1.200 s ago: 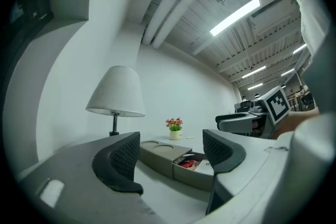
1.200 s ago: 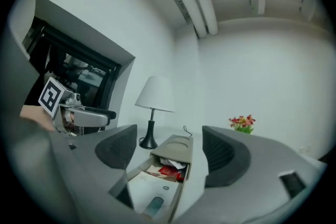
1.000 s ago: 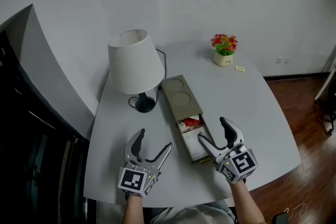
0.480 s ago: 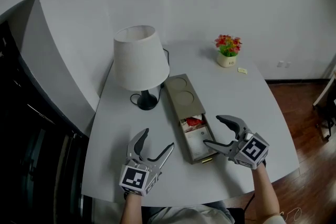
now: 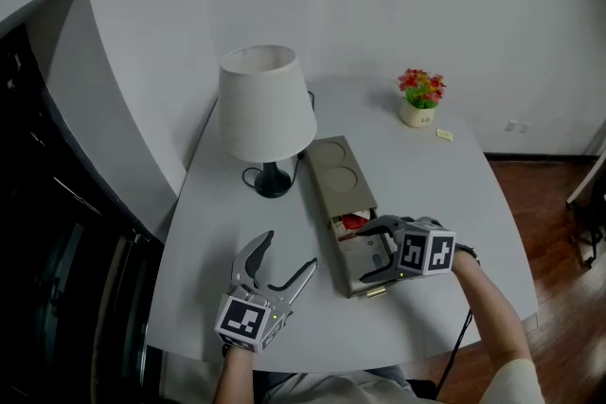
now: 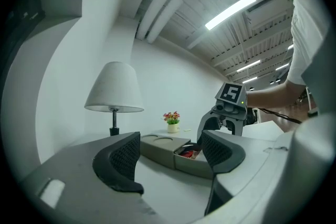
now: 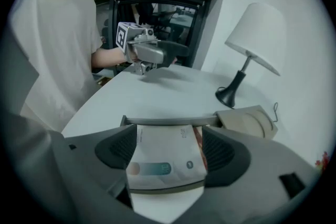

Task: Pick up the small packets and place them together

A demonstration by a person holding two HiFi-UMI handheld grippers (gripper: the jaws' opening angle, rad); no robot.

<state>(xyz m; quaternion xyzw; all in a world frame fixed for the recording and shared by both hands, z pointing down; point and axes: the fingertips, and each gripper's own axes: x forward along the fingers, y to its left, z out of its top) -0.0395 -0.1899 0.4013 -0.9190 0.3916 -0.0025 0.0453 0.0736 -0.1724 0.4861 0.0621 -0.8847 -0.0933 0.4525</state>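
A long olive box (image 5: pixel 331 173) lies on the grey table, its drawer (image 5: pixel 376 287) pulled out toward me. A white packet (image 7: pixel 165 157) lies flat in the drawer, with a red packet (image 5: pixel 352 221) behind it. My right gripper (image 5: pixel 367 251) reaches down into the drawer from the right. Its jaws have just been opening and now stand wide, one pad on each side of the white packet (image 5: pixel 360 262), not pressing it. To the left of the box my left gripper (image 5: pixel 284 255) rests level on the table, open and empty.
A white-shaded lamp (image 5: pixel 265 104) on a black foot stands left of the box, its cord running behind. At the far right are a small flower pot (image 5: pixel 419 101) and a tiny yellow scrap (image 5: pixel 444 135). The table's front edge (image 5: pixel 379 362) is close to me.
My right gripper has swung from the table's front right, rolled over and dropped into the open drawer, astride the white packet. The left gripper has stayed put.
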